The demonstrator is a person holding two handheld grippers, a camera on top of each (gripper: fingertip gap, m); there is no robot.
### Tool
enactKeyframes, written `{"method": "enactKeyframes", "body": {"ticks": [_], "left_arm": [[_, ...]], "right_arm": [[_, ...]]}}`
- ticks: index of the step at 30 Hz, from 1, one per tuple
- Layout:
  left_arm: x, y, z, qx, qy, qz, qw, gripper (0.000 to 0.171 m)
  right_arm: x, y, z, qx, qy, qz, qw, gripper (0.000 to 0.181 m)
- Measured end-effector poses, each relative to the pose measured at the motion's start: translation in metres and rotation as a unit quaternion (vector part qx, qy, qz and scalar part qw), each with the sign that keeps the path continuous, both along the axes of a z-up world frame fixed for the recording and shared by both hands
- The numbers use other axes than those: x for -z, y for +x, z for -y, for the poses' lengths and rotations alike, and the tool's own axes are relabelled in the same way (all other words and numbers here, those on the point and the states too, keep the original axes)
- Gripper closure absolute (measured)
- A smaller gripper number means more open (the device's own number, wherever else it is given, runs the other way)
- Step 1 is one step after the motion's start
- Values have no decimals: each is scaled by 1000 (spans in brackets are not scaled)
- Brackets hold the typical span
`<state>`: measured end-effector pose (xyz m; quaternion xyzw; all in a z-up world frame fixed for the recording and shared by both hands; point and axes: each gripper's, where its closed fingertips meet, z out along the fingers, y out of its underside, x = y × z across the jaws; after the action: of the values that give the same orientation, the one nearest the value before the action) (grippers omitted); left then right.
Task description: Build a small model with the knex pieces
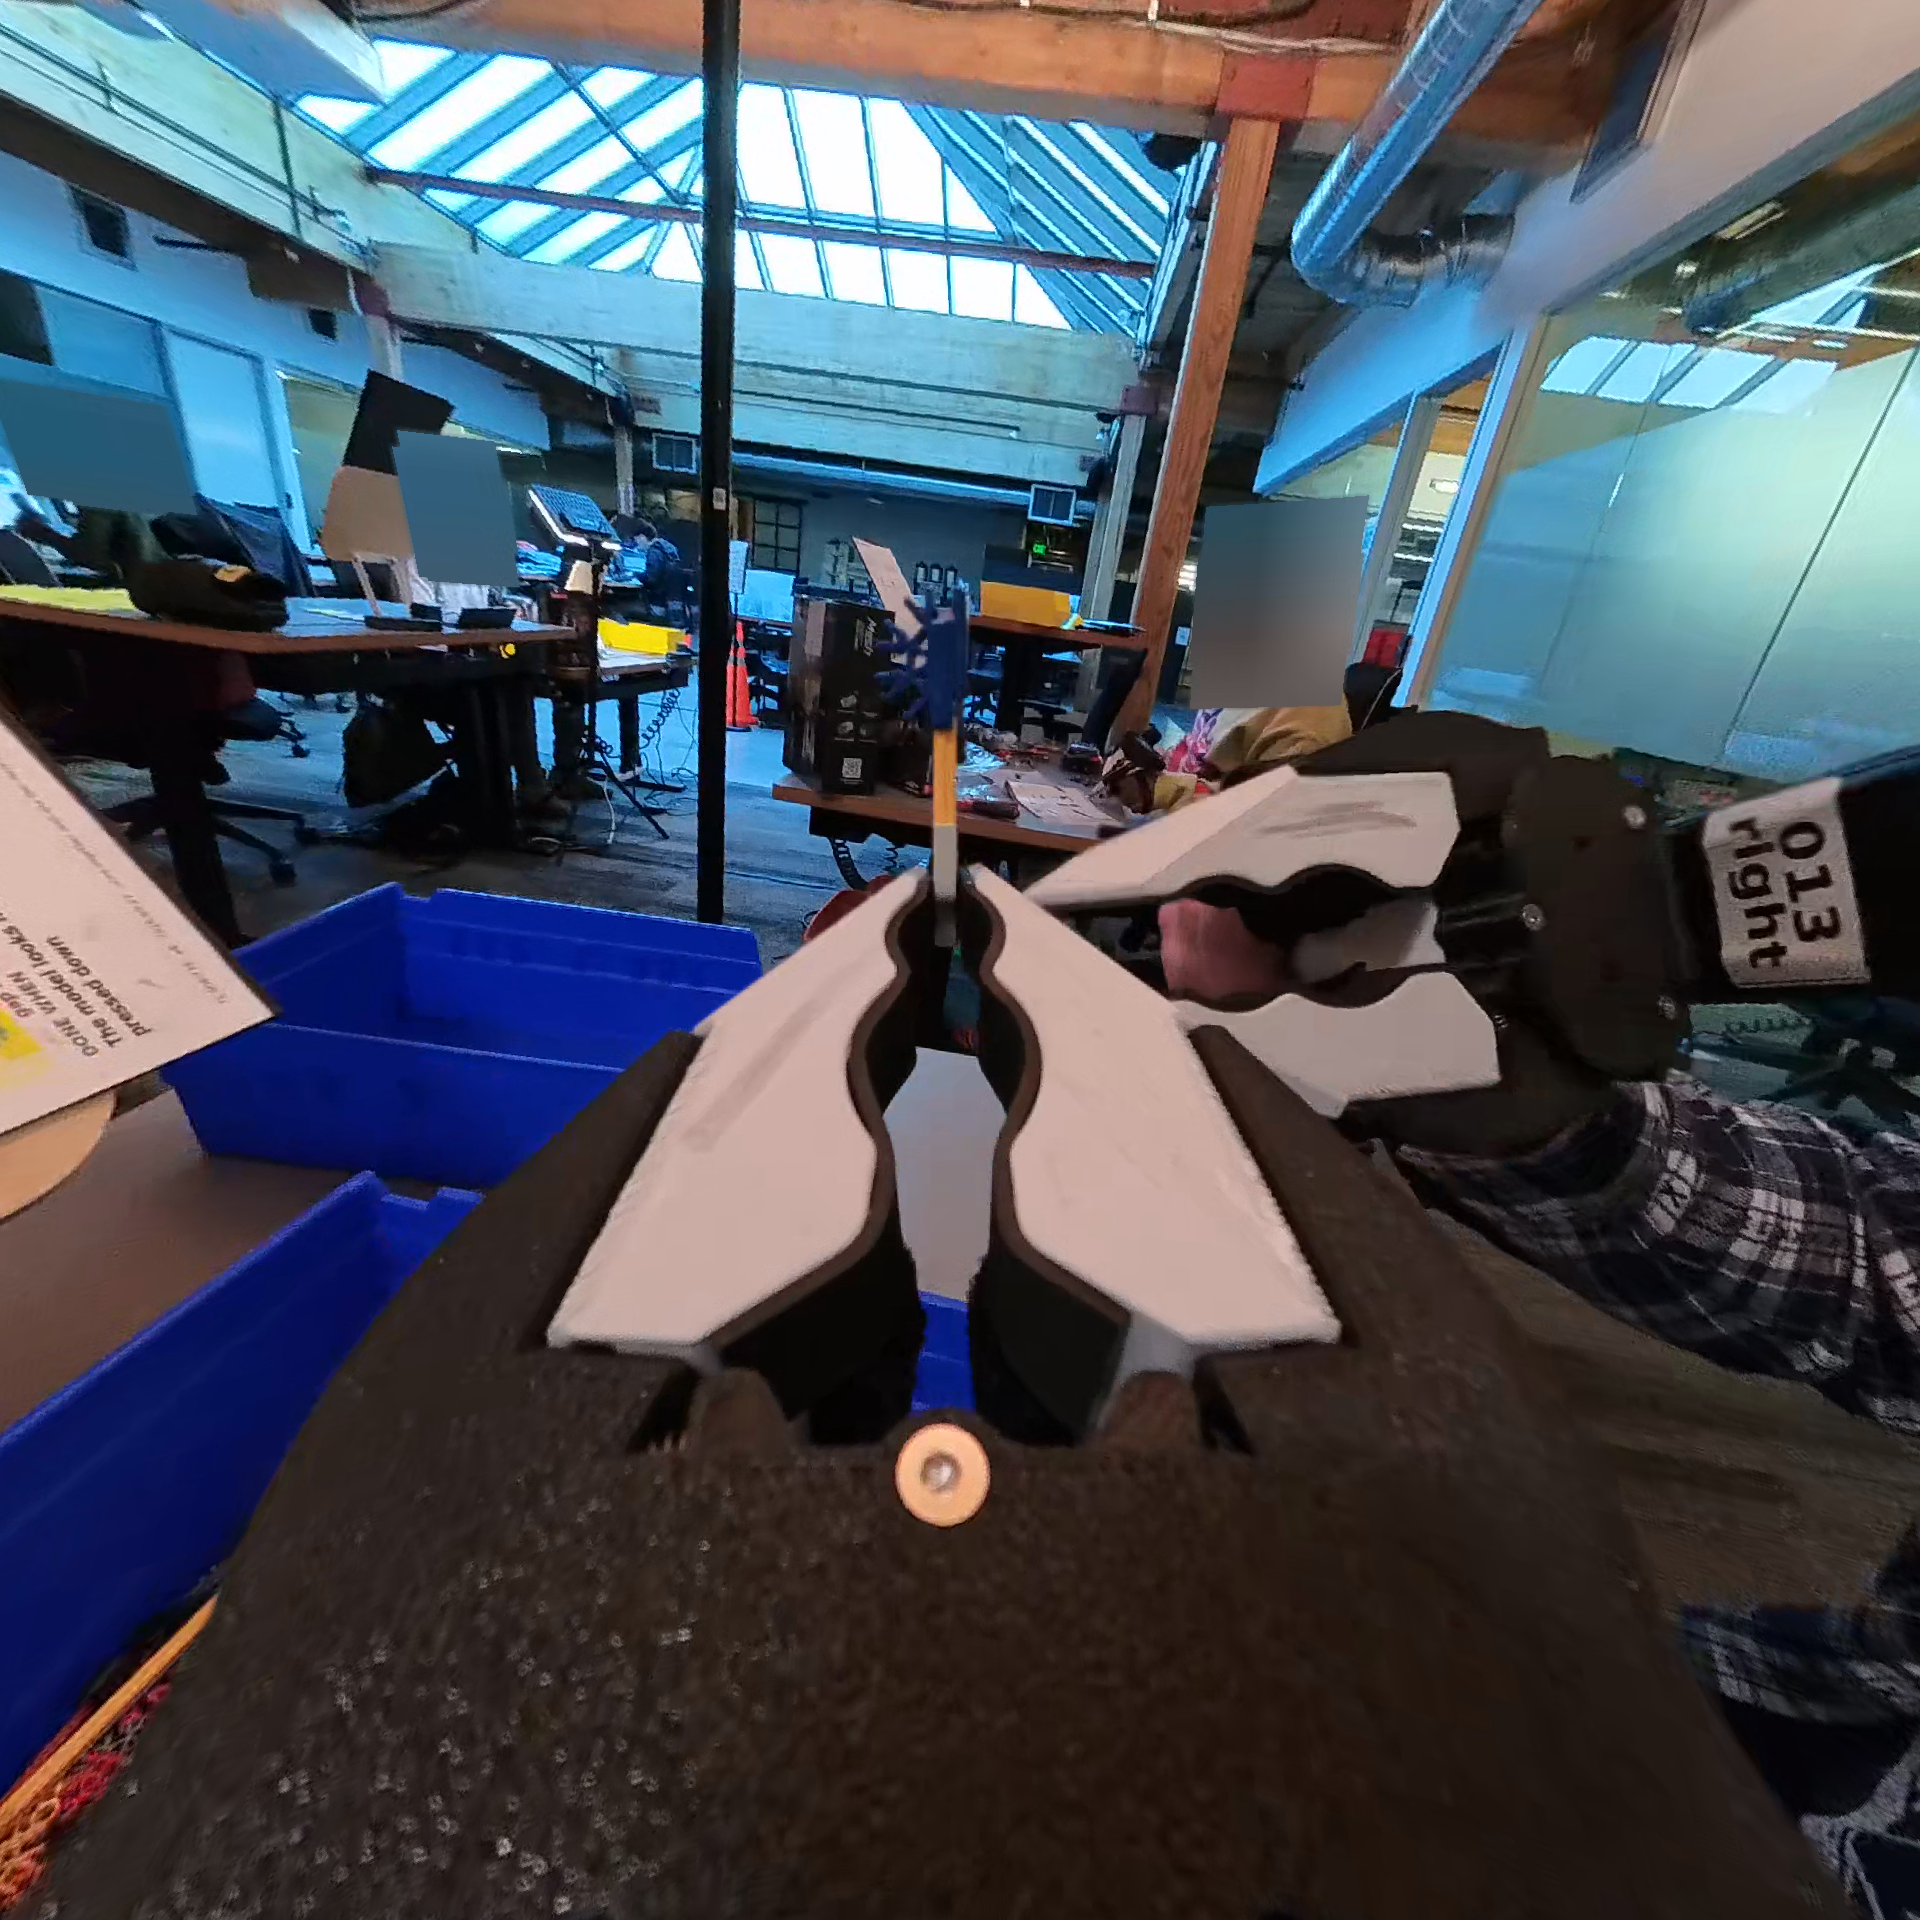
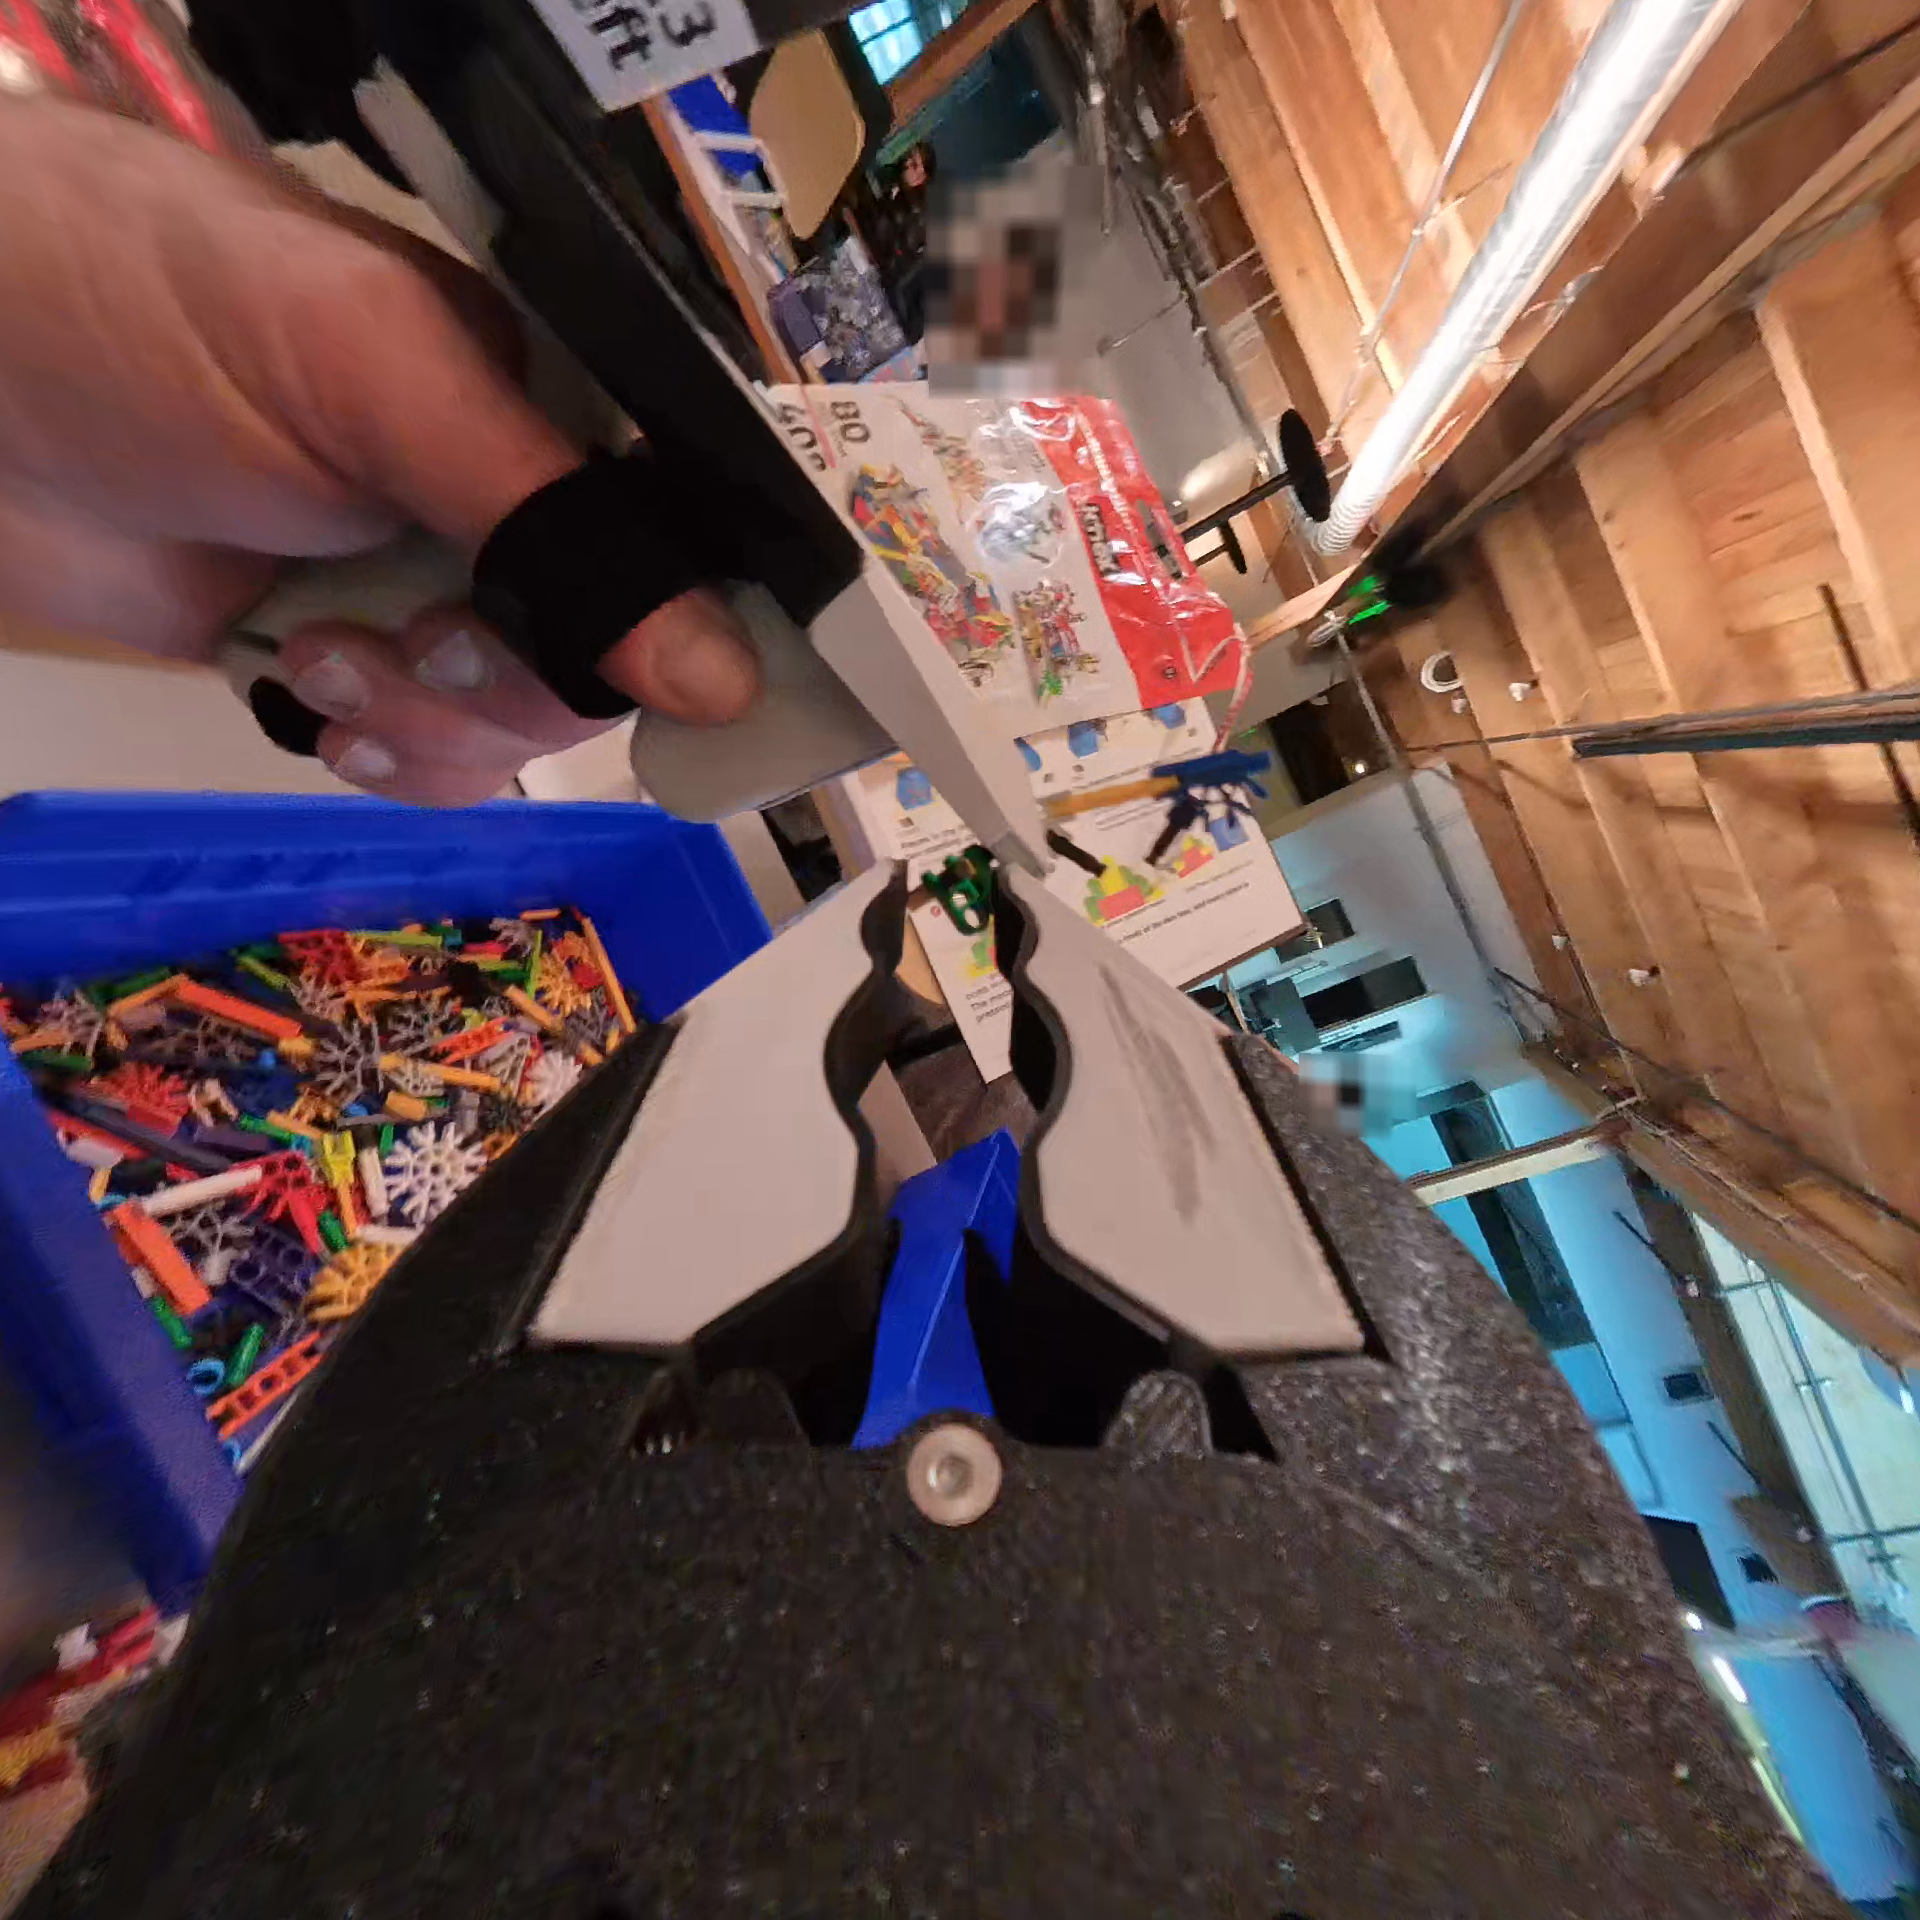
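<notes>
Our left gripper (image 1: pixel 948 894) pinches a yellow rod (image 1: pixel 943 800) topped with a blue connector (image 1: pixel 928 665); our right gripper (image 2: pixel 951 894) clamps a green piece (image 2: pixel 961 888) above the blue bin (image 2: pixel 343 862).

Printed writing was borne by a white tag (image 1: pixel 1785 896) on the right gripper (image 1: pixel 1195 935), a tilted instruction sheet (image 1: pixel 104 914), and a toy package (image 2: pixel 1039 551).

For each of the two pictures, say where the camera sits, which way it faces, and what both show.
Left wrist view: on the left gripper, facing level across the room; it grips a yellow rod with a blue connector; the right gripper and a plaid sleeve show.
Right wrist view: on the right gripper, rolled sideways, gripping a green piece; a hand shows.
Shared: the blue bin.
</notes>
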<state>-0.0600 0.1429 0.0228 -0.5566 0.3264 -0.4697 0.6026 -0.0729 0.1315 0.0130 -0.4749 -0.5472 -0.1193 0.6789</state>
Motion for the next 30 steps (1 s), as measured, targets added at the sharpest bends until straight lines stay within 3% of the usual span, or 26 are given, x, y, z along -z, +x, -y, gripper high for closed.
{"method": "enactKeyframes", "body": {"ticks": [7, 15, 22, 25, 26, 28, 29, 30], "left_arm": [[-3, 0, 2, -8, 6, -5, 1000, 171], [-1, 3, 4, -47, 51, -61, 996, 170], [-10, 2, 2, -80, 55, -22, 995, 171], [-10, 3, -1, -89, 46, -4, 995, 171], [-16, -11, -11, -130, 39, 28, 990, 171], [-30, -47, -25, -153, 22, 95, 983, 171], [-29, -56, -28, -161, 27, 81, 983, 171], [-29, -56, -26, -150, 30, 65, 986, 171]], "right_arm": [[3, 1, 1, -3, -9, 11, 1000, 171], [10, 6, 2, 12, 16, 65, 998, 177], [1, 11, 2, 9, -85, -129, 988, 178], [3, 9, 4, -26, -190, -246, 950, 178], [6, 6, 7, -50, -238, -284, 928, 178], [15, 2, 14, -79, -309, -342, 884, 178], [17, 3, 15, -85, -326, -358, 871, 178], [20, 4, 15, -78, -317, -345, 880, 178]]}}
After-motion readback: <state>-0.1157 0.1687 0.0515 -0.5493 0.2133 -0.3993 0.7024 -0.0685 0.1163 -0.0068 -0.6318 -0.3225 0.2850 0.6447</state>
